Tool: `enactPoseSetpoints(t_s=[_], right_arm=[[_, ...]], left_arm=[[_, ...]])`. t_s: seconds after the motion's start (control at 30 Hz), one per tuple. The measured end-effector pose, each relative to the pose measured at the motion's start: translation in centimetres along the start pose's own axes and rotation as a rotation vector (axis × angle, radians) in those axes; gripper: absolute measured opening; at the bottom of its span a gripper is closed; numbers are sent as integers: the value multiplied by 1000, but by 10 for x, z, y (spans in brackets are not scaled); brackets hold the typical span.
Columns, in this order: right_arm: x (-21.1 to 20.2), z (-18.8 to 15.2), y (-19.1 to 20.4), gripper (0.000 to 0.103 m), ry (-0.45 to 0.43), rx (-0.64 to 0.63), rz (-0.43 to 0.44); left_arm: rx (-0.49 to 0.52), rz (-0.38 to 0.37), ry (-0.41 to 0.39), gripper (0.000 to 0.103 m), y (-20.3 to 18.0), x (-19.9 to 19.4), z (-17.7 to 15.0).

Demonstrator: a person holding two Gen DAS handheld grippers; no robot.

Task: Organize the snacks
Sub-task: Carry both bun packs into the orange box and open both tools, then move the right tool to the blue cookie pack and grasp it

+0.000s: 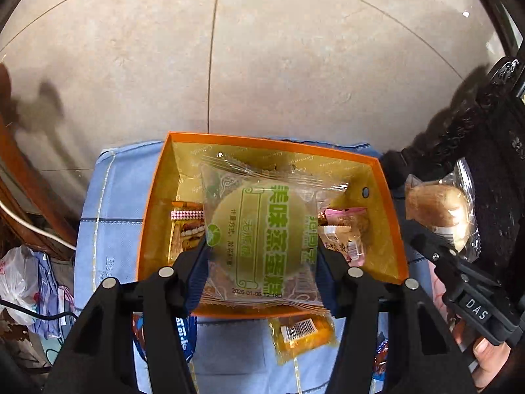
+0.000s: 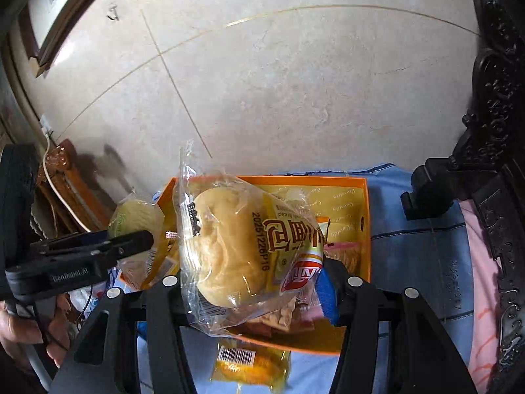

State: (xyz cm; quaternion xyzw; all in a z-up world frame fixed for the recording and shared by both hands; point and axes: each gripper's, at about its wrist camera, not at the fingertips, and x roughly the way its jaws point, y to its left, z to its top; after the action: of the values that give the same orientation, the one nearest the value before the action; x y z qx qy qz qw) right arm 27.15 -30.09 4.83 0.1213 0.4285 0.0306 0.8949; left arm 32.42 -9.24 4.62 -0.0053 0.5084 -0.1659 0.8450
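Observation:
My left gripper point(image 1: 262, 249) is shut on a clear packet with a round green-labelled cake point(image 1: 259, 223), held above an orange box point(image 1: 361, 161) with a gold lining. In the right wrist view my right gripper point(image 2: 252, 279) is shut on a clear bag holding a pale bread bun point(image 2: 226, 246), also over the orange box point(image 2: 367, 229). Each view shows the other gripper from the side: the right gripper point(image 1: 423, 236) with the bun point(image 1: 436, 207), the left gripper point(image 2: 144, 239) with the cake point(image 2: 137, 216). Several wrapped snacks point(image 1: 344, 226) lie in the box.
The box rests on a blue cloth point(image 1: 108, 213). A yellow barcoded packet point(image 1: 302, 335) and a blue packet point(image 1: 183, 335) lie on the cloth in front of it. Dark carved furniture point(image 2: 498, 131) stands to the right, a plastic bag point(image 1: 19, 275) to the left, tiled floor beyond.

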Motion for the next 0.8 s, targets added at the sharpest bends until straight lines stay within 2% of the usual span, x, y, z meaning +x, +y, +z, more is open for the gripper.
enactPoseSetpoints(t_s=[0.17,0.2,0.23,0.27,0.3,0.33,0.4,0.57,0.67,0.8], right_arm=[[14,7,0,57,14,15,-13],[19,8,-1,67,30,19,-15],[23,7,-1,72,51,26,-29],[22,6,-3,75,54,46,-69],[17,3,-5,87,40,72,-88],[10,0,-8,97,16,92,-84],[-7,-13,-13,99,-34,125,-46],[-24,-56,-31,99,13,186,-6],[-30,-86,-39,99,51,224,-6],[-35,-120,-40,99,107,228,-19]], left_arm=[[-8,-2,17,56,-1,11,2],[-17,3,24,62,0,14,3],[-29,22,33,71,2,17,3],[-48,79,47,90,5,18,2],[-60,116,29,97,7,13,0],[-68,138,-5,98,10,7,-3],[-78,145,-56,99,18,-7,-11],[-124,109,6,99,45,-16,-40],[-158,122,11,99,63,-23,-66],[-229,109,65,99,84,-27,-111]])
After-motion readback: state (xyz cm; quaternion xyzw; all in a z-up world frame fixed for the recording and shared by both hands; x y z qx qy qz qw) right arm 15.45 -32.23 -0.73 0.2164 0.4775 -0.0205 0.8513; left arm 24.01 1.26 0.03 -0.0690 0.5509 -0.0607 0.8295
